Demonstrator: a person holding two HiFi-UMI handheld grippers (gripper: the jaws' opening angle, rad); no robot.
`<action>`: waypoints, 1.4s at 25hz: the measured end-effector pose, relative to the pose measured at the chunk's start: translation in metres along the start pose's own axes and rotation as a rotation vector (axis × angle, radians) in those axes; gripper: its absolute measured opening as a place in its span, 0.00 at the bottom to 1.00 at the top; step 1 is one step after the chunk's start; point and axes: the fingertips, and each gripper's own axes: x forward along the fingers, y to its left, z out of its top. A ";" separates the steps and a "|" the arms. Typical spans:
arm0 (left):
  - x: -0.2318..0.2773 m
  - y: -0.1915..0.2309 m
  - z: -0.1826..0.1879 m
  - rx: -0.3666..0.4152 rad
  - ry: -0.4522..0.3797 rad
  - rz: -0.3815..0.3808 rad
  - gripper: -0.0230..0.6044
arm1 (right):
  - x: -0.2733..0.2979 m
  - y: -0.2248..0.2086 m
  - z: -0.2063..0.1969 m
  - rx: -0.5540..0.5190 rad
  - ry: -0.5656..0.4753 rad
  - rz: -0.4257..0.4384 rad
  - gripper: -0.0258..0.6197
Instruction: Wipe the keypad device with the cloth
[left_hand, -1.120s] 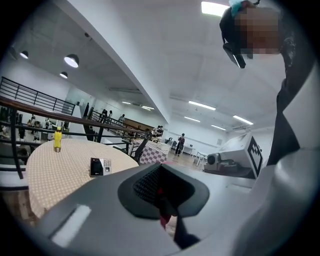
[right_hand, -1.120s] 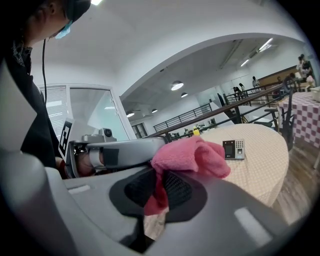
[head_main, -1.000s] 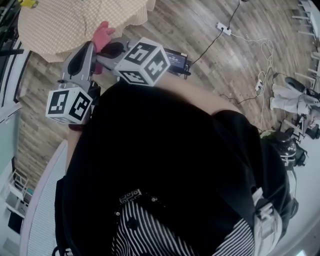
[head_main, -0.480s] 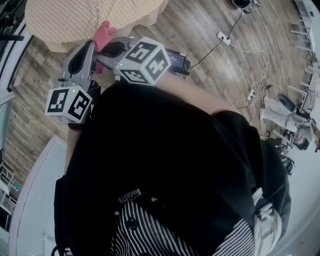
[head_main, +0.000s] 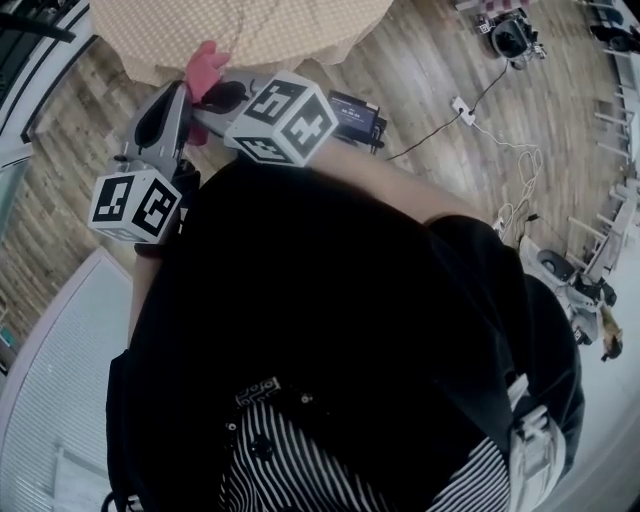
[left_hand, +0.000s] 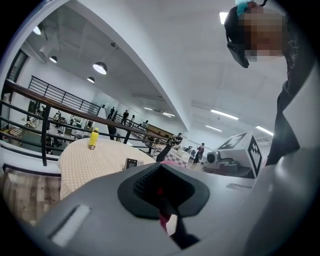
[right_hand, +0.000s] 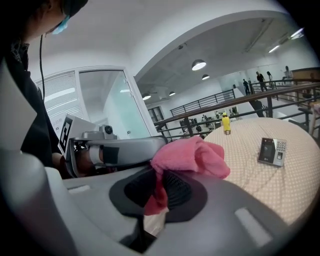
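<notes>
My right tongs (right_hand: 152, 200) squeezing the pink cloth (right_hand: 187, 157), left tongs (left_hand: 162, 195) nipping it too, keypad (right_hand: 271, 151) on table (right_hand: 300, 190), far right.

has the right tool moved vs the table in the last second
Yes. The right tool, shut on the cloth, has shifted left along the table: the table's right end now reaches further past it in the head view.

Pink cloth (right_hand: 187, 156) is sitting bunched in a soft wad, being pinched in the right gripper (right_hand: 159, 194) with a tail hanging between its jaws; the left gripper (left_hand: 161, 192) is nipping a pink bit too. The keypad device (right_hand: 271, 151), dark with a screen and grey keys, is lying flat on the dotted tablecloth (right_hand: 280, 187), well apart from the cloth
</notes>
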 end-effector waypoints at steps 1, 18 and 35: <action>-0.001 -0.001 -0.002 -0.001 -0.002 0.005 0.04 | 0.000 0.001 -0.002 0.004 0.004 0.006 0.11; 0.087 0.018 0.006 -0.009 0.045 0.019 0.04 | -0.004 -0.086 0.018 0.063 0.003 0.032 0.11; 0.203 0.047 0.054 -0.023 0.079 0.112 0.04 | -0.012 -0.195 0.080 0.109 0.004 0.131 0.11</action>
